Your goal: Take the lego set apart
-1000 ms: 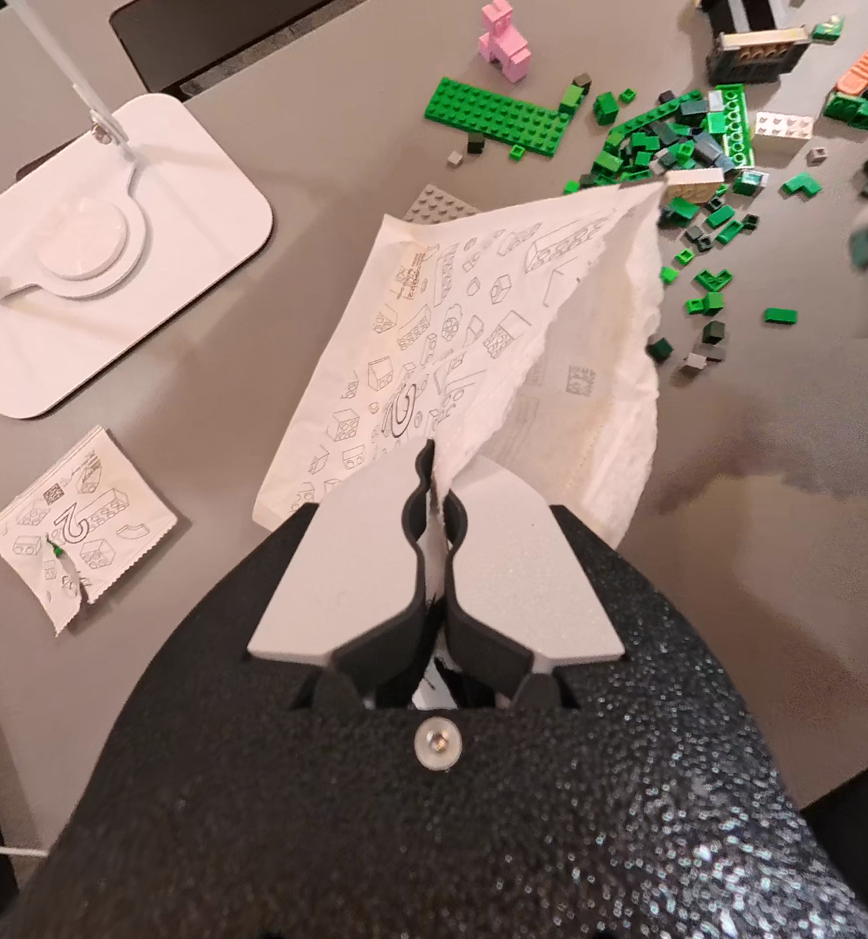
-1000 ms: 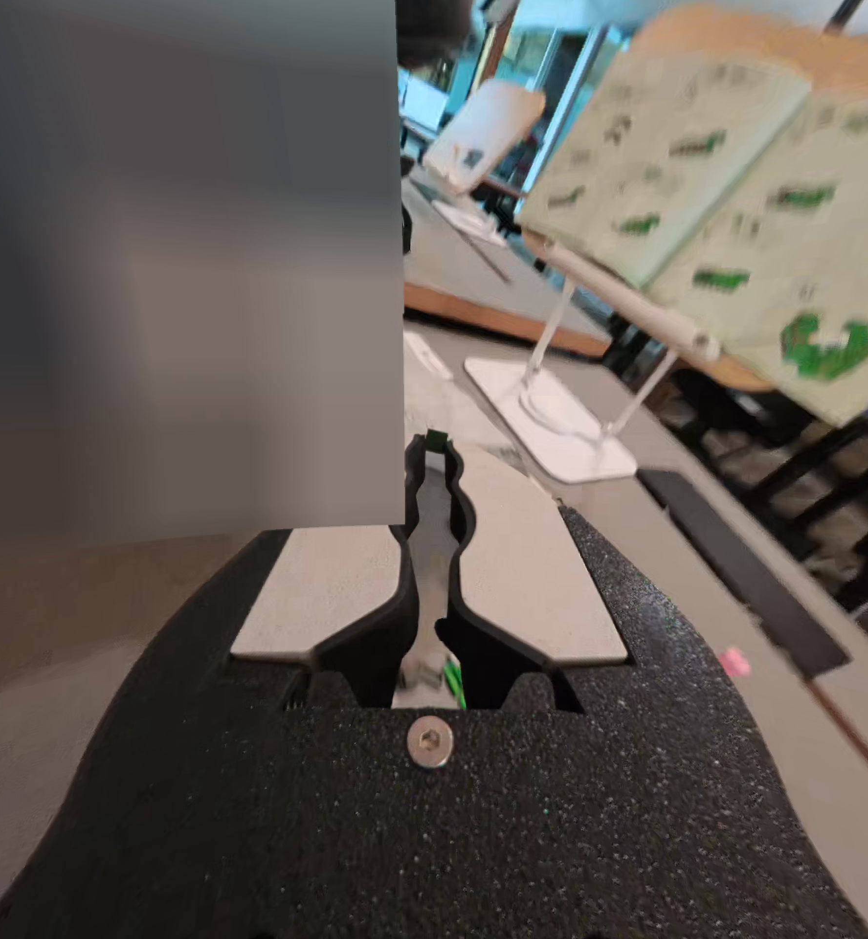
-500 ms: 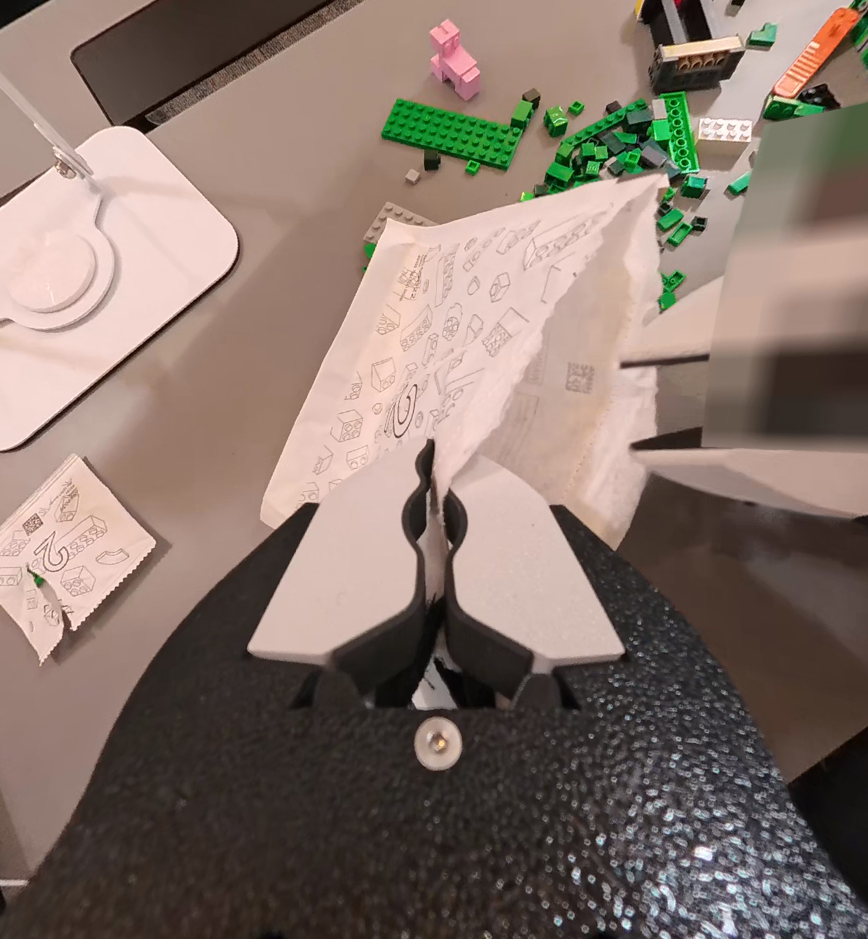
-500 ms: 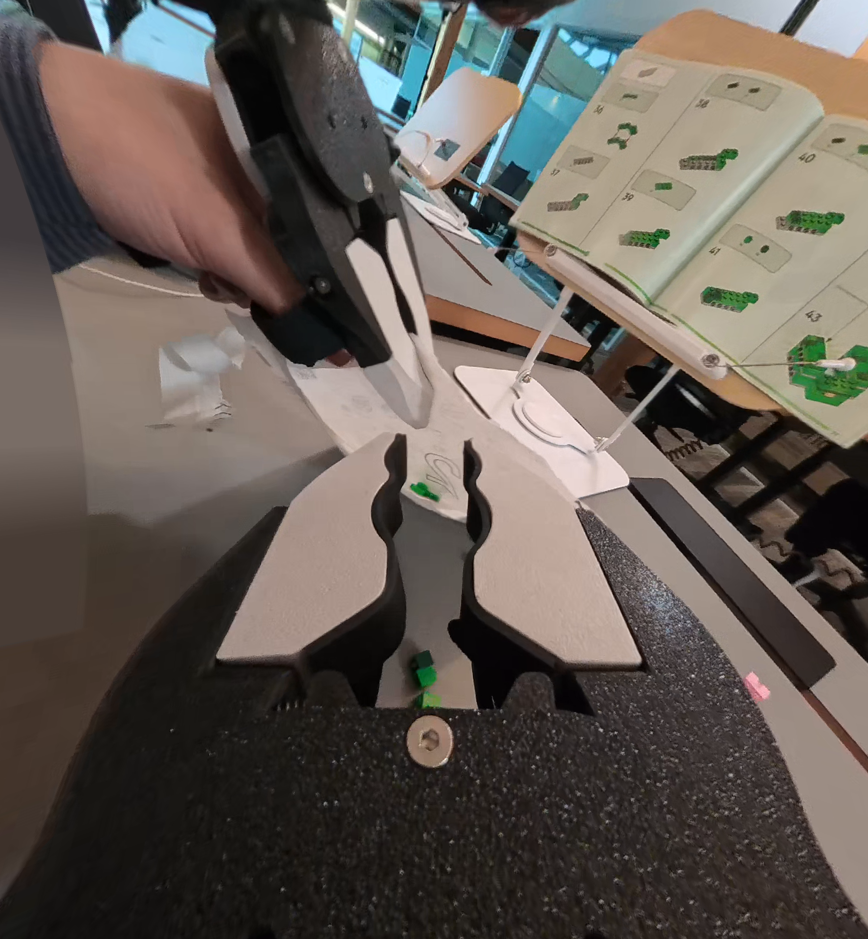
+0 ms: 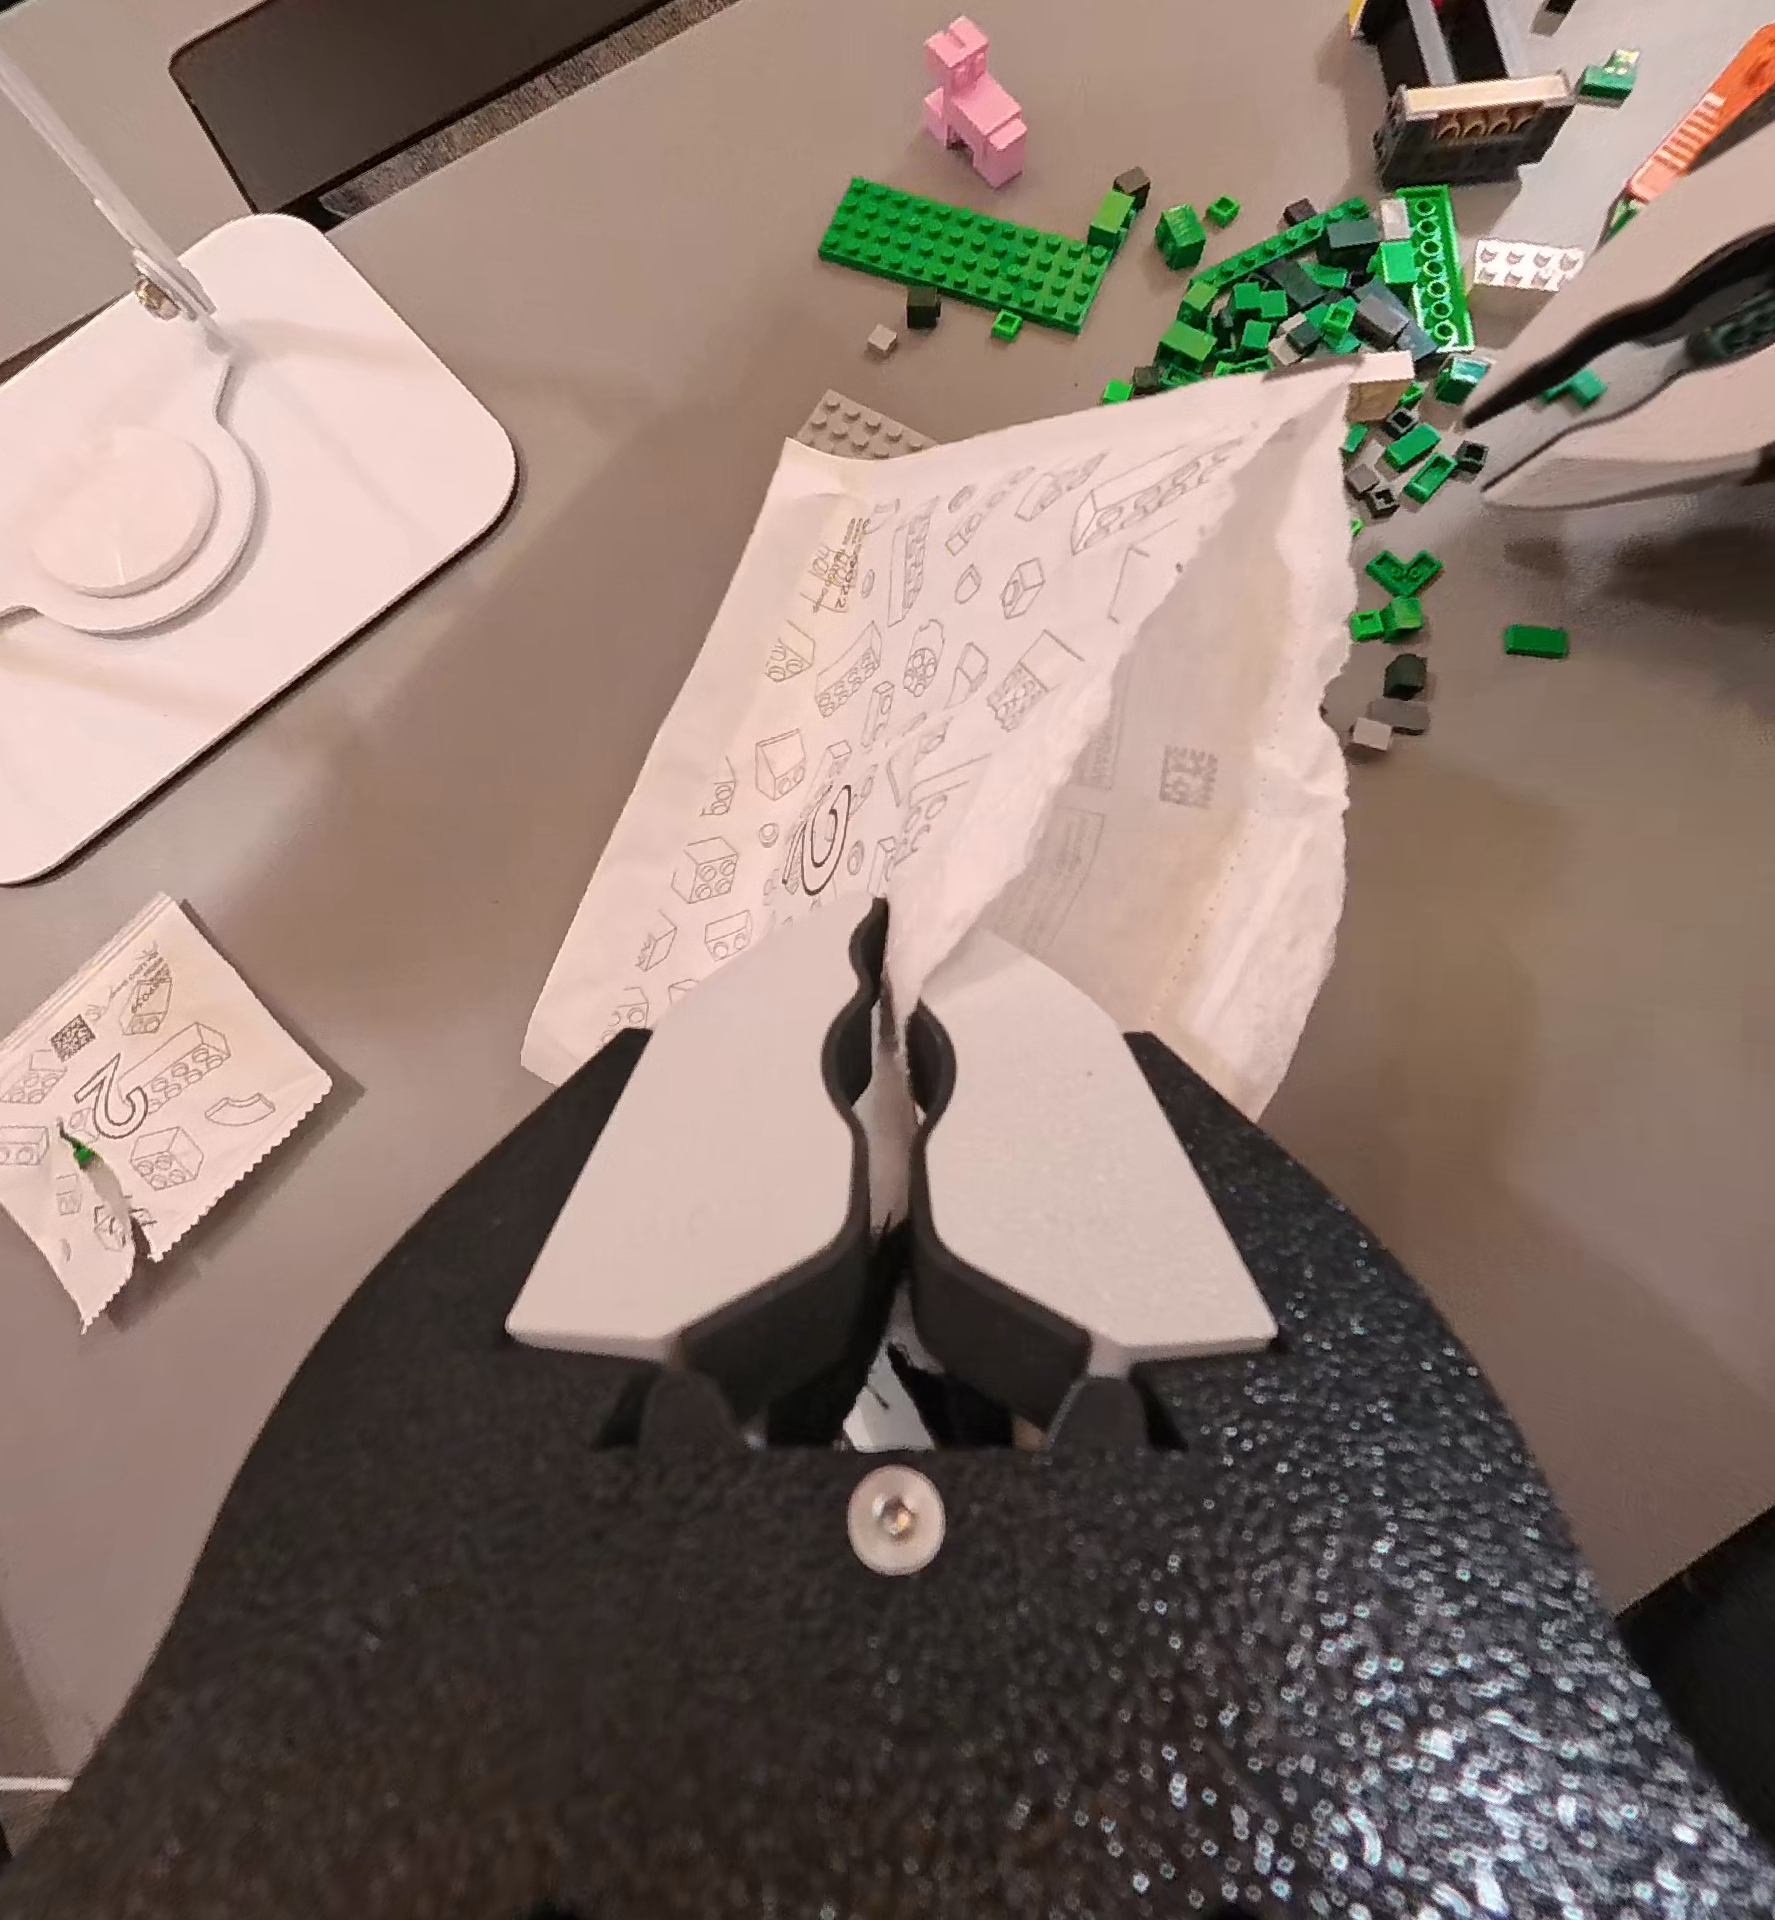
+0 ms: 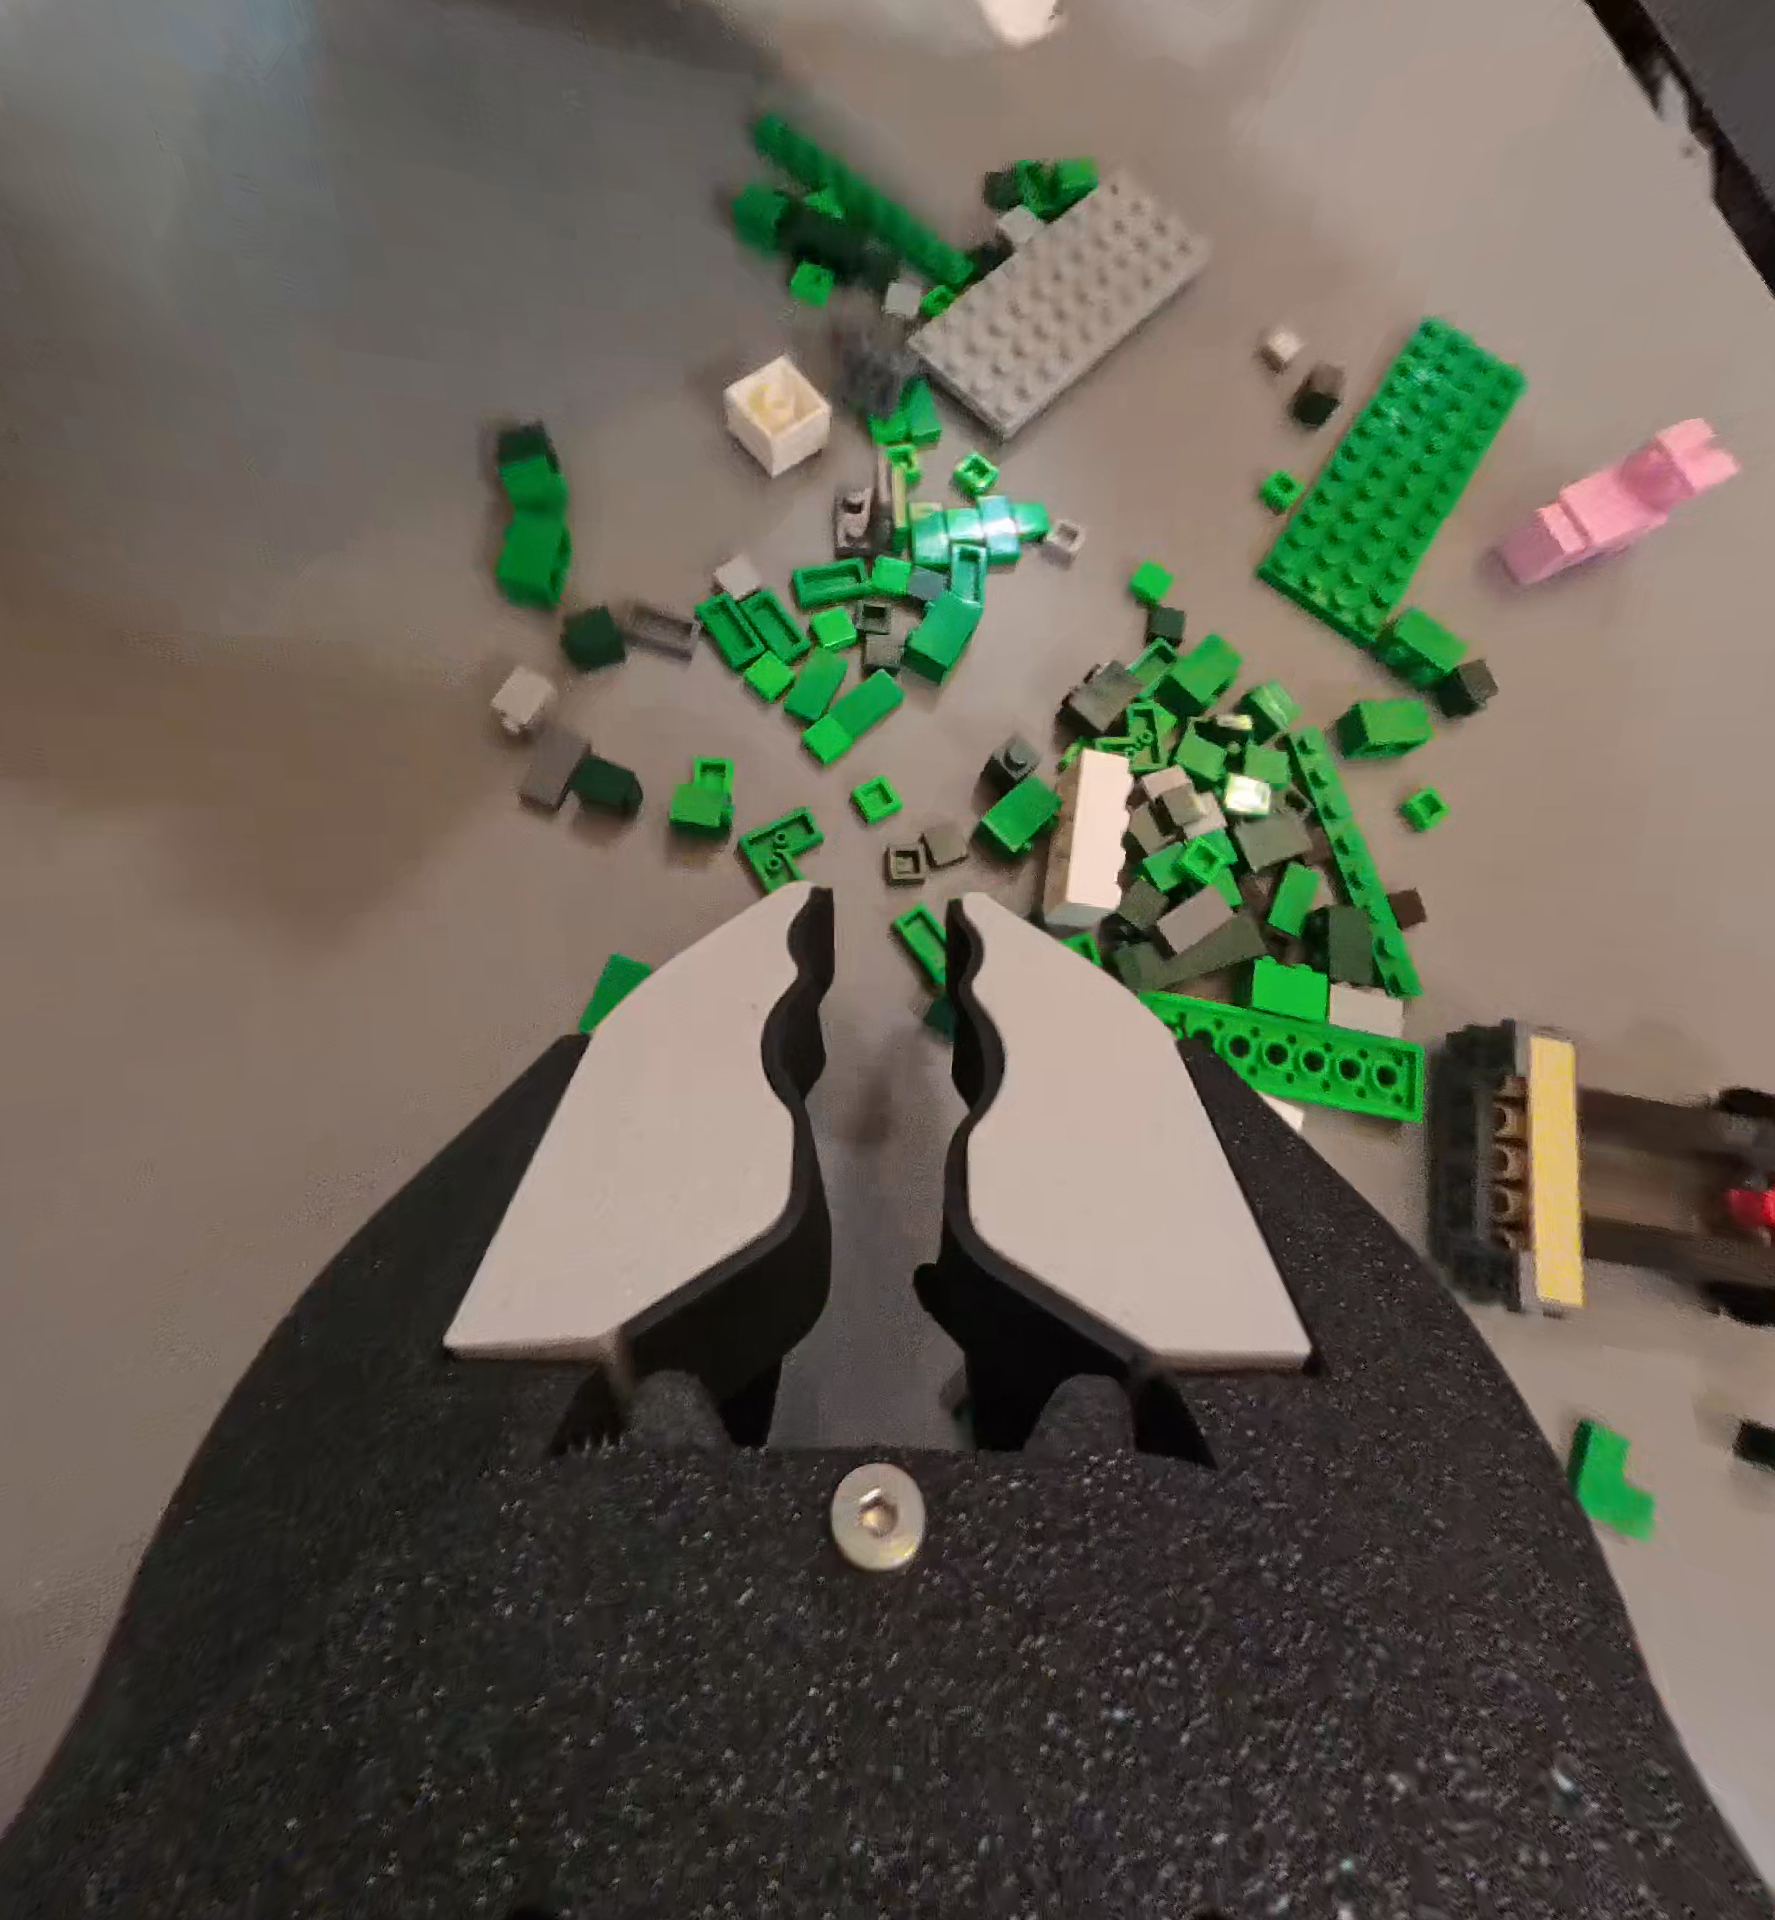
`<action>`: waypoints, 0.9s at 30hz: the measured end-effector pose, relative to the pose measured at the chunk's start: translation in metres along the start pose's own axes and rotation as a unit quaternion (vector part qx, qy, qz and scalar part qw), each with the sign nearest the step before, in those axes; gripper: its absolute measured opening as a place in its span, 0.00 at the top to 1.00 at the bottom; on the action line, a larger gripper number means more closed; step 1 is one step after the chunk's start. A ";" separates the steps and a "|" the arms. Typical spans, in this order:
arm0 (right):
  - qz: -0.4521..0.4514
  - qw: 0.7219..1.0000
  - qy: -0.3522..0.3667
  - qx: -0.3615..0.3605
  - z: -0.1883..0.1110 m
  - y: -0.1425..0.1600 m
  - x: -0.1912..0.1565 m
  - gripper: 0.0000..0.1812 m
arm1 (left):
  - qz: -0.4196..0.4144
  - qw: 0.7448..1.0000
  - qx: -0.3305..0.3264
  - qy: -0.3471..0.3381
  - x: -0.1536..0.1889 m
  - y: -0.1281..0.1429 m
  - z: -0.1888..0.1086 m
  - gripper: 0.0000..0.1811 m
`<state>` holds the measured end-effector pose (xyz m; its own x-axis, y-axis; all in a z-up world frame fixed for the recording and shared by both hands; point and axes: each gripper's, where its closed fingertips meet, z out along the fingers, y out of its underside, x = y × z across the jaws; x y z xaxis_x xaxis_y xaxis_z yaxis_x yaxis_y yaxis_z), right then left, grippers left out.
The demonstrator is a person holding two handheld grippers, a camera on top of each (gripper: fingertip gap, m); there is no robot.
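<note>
My left gripper (image 5: 888,935) is shut on the torn edge of a white paper bag (image 5: 966,665) printed with brick drawings and holds it open above the grey table (image 5: 550,644). My right gripper (image 6: 888,914) is open and empty, hovering over a scatter of loose green and grey bricks (image 6: 862,644). It also shows at the right edge of the left wrist view (image 5: 1485,447), just past the bag's mouth. A small flat green piece (image 6: 919,935) lies on the table between its fingertips, not gripped.
A long green plate (image 6: 1392,478), a grey plate (image 6: 1059,301), a pink figure (image 6: 1610,499) and a dark partly built model (image 6: 1548,1174) lie around the pile. A white stand base (image 5: 166,499) and a second small torn bag (image 5: 124,1101) sit at the left. My hands' fingertips stand some 25 cm from each other.
My right gripper swung from beside the bag down over the brick pile; the small green pieces seen between its fingers are gone from it. My left gripper kept its hold on the bag.
</note>
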<state>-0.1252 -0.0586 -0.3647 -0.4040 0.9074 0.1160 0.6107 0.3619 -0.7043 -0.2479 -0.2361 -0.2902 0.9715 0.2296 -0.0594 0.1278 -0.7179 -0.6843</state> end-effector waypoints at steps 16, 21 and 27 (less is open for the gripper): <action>-0.042 0.993 -0.081 -0.074 0.024 0.005 0.003 0.96 | -0.007 1.000 0.000 0.005 -0.004 0.001 0.003 1.00; -0.066 0.993 -0.069 -0.066 0.016 -0.006 -0.002 0.96 | -0.007 1.000 0.000 0.005 -0.004 0.001 0.004 1.00; -0.163 0.980 -0.052 0.101 -0.016 -0.118 -0.058 0.96 | -0.004 1.000 -0.005 0.004 -0.002 0.002 0.005 1.00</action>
<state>-0.1629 -0.1501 -0.2774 -0.6282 0.7205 0.2938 0.2941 0.5695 -0.7676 -0.2505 -0.2343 -0.2951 0.9722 0.2290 -0.0478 0.1371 -0.7233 -0.6768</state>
